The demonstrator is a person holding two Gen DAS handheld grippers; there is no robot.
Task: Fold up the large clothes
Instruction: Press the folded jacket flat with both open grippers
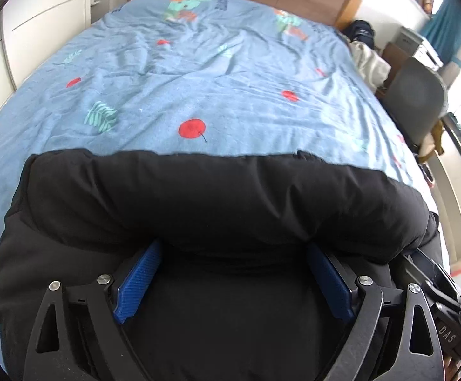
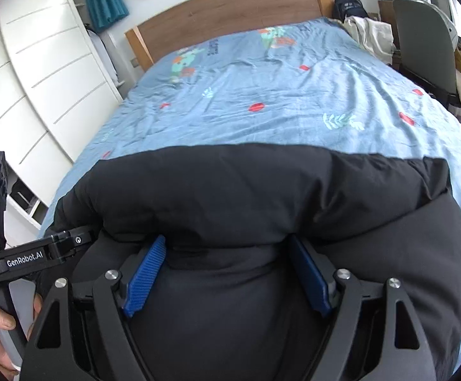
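A large black padded garment (image 1: 217,197) lies on the near end of the bed, with a thick folded roll across it; it also fills the lower right wrist view (image 2: 262,197). My left gripper (image 1: 233,247) has its blue pads (image 1: 141,279) spread wide, and the tips go under the roll's near edge. My right gripper (image 2: 227,241) stands the same way, blue pads (image 2: 146,276) wide apart, tips hidden under the roll. Fabric lies between both pairs of fingers, and the jaws are not closed on it. The left gripper body (image 2: 39,254) shows at the left of the right wrist view.
The bed has a blue sheet (image 1: 198,73) printed with red cherries and leaves, and a wooden headboard (image 2: 230,9). White drawers (image 2: 39,63) stand on the left. A grey chair (image 1: 417,104), pale clothes (image 1: 370,63) and a dark bag (image 1: 360,30) are on the right.
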